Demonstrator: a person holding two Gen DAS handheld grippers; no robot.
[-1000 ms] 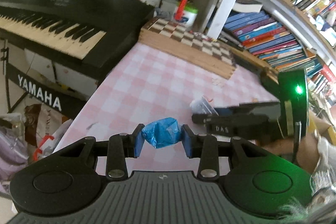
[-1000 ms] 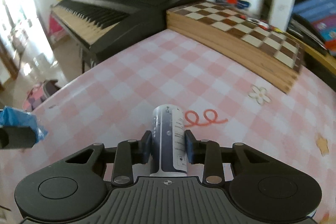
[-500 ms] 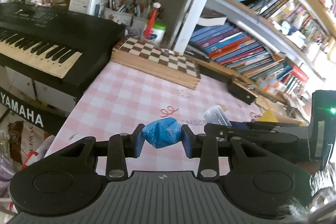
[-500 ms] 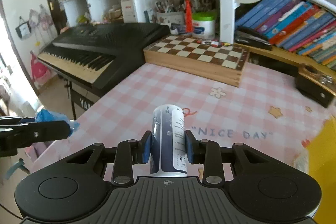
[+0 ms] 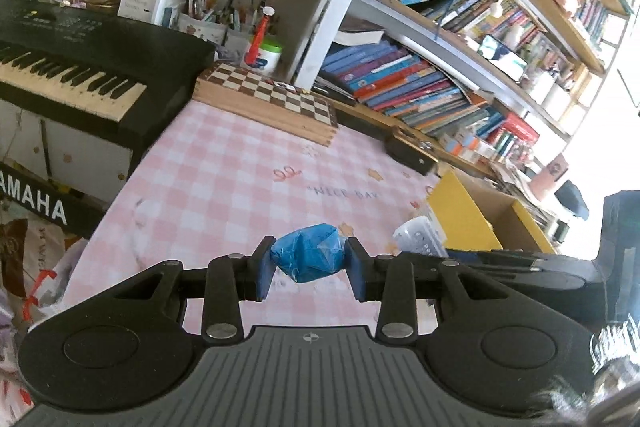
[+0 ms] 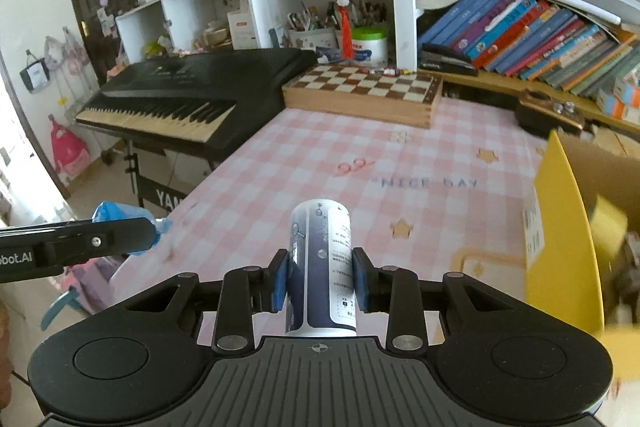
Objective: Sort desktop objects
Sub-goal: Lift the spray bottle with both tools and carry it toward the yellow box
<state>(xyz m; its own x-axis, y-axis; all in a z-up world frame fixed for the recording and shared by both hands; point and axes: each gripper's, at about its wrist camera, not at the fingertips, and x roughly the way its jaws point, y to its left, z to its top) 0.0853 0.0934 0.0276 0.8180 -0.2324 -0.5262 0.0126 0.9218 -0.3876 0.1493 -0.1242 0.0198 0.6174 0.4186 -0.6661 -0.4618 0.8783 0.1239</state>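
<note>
Leftmost, the left hand-held gripper [image 5: 309, 267] pinches a crinkled blue plastic wad [image 5: 307, 257] between its blue pads, above the table [image 5: 224, 183] with its pink-and-white checked cloth. Beside it, the right hand-held gripper [image 6: 320, 285] clamps a smooth cylindrical bottle [image 6: 322, 267], dark blue with a white printed label. Further right stands a yellow-sided cardboard box [image 6: 560, 239]. Behind: a black keyboard [image 6: 192, 95], a wooden chessboard [image 6: 364, 93], crowded bookshelves [image 5: 460, 39].

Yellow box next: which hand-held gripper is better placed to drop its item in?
Probably the right hand-held gripper. It is shut on the bottle, and the yellow box sits close on its right. The left hand-held gripper, holding the blue wad, is farther away.
</note>
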